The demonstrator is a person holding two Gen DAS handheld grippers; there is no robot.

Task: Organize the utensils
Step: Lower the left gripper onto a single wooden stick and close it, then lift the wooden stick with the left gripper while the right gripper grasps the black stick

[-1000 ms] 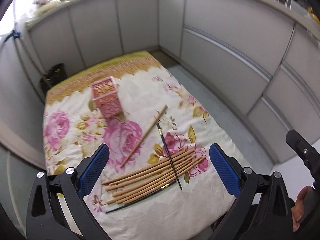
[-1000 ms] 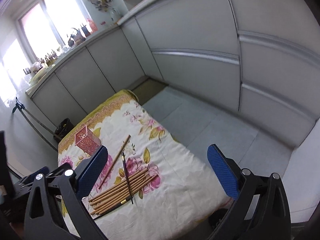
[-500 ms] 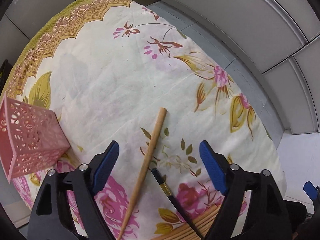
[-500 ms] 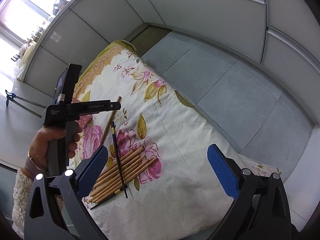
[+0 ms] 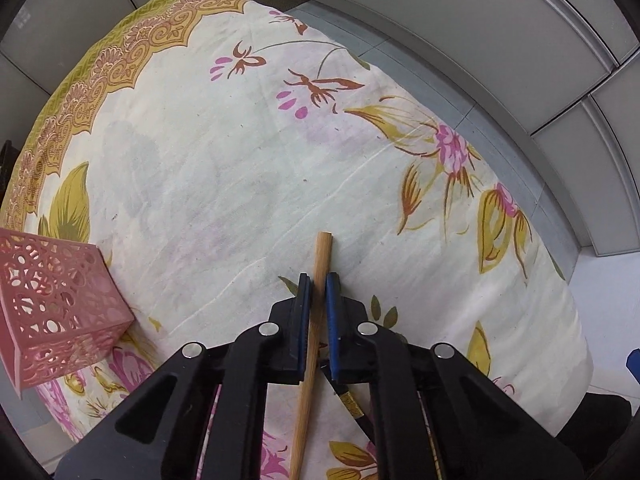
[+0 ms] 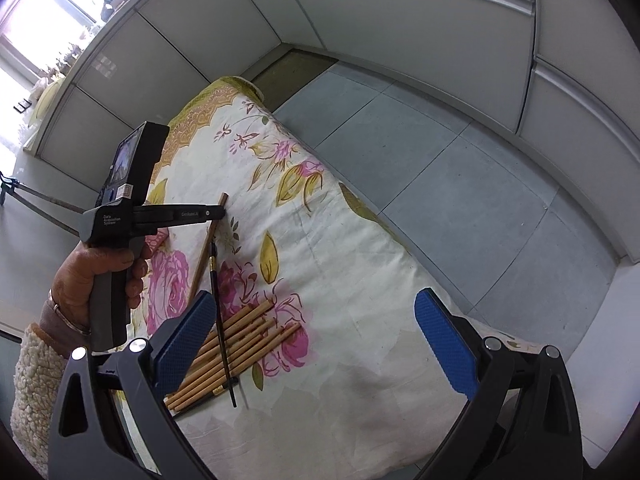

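One wooden stick (image 5: pixel 320 276) lies apart from the bundle (image 6: pixel 236 344) on the flowered tabletop (image 5: pixel 240 152), and our left claw (image 5: pixel 315 292) has just been closing and now clenches it near its far end. Our right claw (image 6: pixel 316 344) hangs released. Next, we judge, comes lifting it and tipping it upright into the pink holder (image 5: pixel 52 304) just beside.

A table draped in a floral cloth (image 6: pixel 360 280) is carrying everything. A pink lattice box (image 5: pixel 52 304) is sitting near its left edge. A lone wooden stick (image 5: pixel 320 264) is lying mid-cloth, a dark brush (image 6: pixel 220 320) is crossing a row of wooden sticks (image 6: pixel 240 344) lying nearer the front edge.
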